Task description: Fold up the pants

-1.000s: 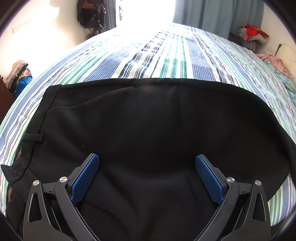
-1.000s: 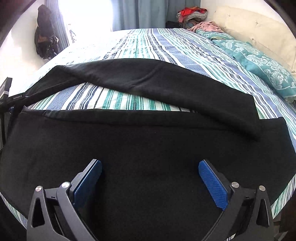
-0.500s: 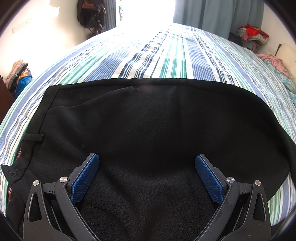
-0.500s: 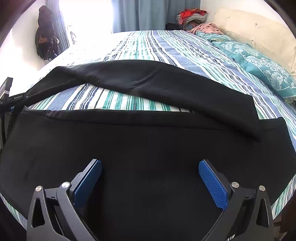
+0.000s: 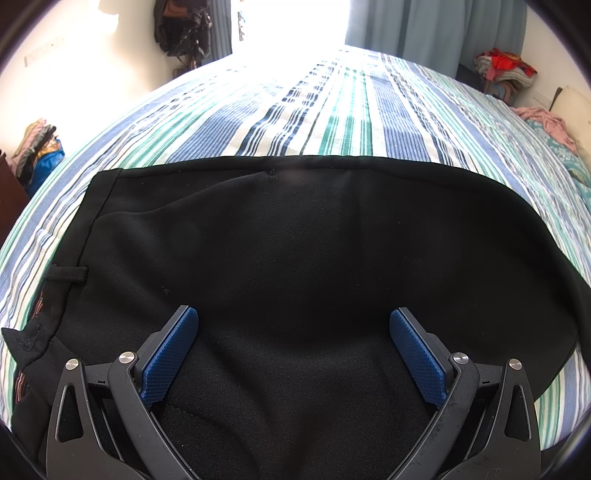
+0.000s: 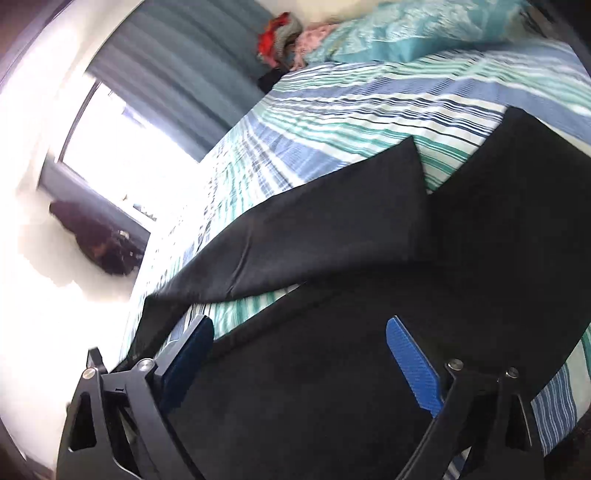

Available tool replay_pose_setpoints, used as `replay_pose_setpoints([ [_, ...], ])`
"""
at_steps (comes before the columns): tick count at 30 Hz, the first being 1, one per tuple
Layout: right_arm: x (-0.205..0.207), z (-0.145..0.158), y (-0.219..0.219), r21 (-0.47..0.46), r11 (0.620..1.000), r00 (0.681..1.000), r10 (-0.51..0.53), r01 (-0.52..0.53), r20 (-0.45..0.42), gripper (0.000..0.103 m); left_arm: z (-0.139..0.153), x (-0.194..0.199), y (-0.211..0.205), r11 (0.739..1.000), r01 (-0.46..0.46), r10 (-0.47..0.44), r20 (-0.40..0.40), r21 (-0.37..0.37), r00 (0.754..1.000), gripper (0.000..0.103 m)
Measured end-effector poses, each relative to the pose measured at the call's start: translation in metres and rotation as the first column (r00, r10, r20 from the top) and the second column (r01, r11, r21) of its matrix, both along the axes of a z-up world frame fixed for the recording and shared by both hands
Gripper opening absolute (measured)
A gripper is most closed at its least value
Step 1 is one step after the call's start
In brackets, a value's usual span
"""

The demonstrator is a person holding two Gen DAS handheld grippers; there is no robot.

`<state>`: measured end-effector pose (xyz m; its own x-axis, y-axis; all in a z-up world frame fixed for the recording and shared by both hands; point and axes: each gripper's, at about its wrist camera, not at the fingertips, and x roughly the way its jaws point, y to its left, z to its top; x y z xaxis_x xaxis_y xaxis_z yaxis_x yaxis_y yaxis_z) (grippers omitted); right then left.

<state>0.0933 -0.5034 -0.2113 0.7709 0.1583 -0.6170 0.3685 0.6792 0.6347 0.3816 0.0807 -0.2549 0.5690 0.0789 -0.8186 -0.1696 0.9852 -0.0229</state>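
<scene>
Black pants (image 5: 295, 251) lie spread on a striped bed (image 5: 332, 110). In the left wrist view their waistband with a belt loop (image 5: 66, 274) is at the left. My left gripper (image 5: 293, 343) is open and empty, low over the upper part of the pants. In the right wrist view, tilted and blurred, the two pant legs (image 6: 332, 229) lie apart with a strip of bedsheet between them. My right gripper (image 6: 299, 347) is open and empty above the nearer leg (image 6: 351, 369).
Teal pillows (image 6: 388, 33) lie at the head of the bed. A pile of clothes (image 5: 504, 70) sits past the far corner. A bright window with curtains (image 5: 436, 26) is beyond the bed. Bags (image 5: 35, 147) stand by the left wall.
The right gripper has rolled sharply, so its view is tilted and blurred. The left gripper and the pants have not moved.
</scene>
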Motion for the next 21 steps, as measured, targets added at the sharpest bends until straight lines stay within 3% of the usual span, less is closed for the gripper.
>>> replay_pose_setpoints([
  [4, 0.012, -0.009, -0.029, 0.091, 0.99, 0.994, -0.109, 0.107, 0.025, 0.078, 0.0, 0.0, 0.0, 1.0, 0.0, 0.0, 0.0, 0.0, 1.0, 0.103],
  [5, 0.016, -0.01, -0.033, 0.102, 0.988, 0.992, -0.121, 0.118, 0.025, 0.069, 0.0, 0.0, 0.0, 1.0, 0.0, 0.0, 0.0, 0.0, 1.0, 0.103],
  [7, 0.023, -0.014, -0.038, 0.119, 0.983, 0.99, -0.143, 0.142, 0.004, 0.043, 0.0, 0.0, 0.0, 1.0, -0.005, 0.005, 0.002, 0.002, 1.0, 0.103],
  [8, 0.026, -0.018, -0.039, 0.13, 0.98, 0.989, -0.15, 0.149, -0.005, 0.013, 0.0, 0.001, -0.001, 1.0, -0.004, 0.004, -0.001, 0.008, 1.0, 0.103],
  [9, 0.028, -0.021, -0.041, 0.137, 0.978, 0.988, -0.152, 0.154, -0.025, 0.006, 0.0, 0.0, -0.001, 1.0, -0.004, 0.004, 0.0, 0.007, 1.0, 0.103],
  [12, 0.031, -0.012, -0.041, 0.103, 0.983, 0.989, -0.149, 0.151, -0.023, 0.006, -0.001, 0.0, -0.001, 1.0, -0.004, 0.004, 0.002, 0.002, 1.0, 0.103],
  [17, 0.03, 0.031, -0.034, -0.005, 0.994, 0.989, -0.107, 0.108, 0.104, 0.006, 0.0, 0.001, -0.003, 1.0, -0.013, 0.013, -0.009, 0.008, 1.0, 0.103],
  [21, 0.032, 0.041, -0.034, -0.043, 0.994, 0.987, -0.09, 0.096, 0.134, 0.006, 0.002, 0.003, -0.001, 1.0, -0.008, 0.008, -0.027, -0.002, 1.0, 0.103],
])
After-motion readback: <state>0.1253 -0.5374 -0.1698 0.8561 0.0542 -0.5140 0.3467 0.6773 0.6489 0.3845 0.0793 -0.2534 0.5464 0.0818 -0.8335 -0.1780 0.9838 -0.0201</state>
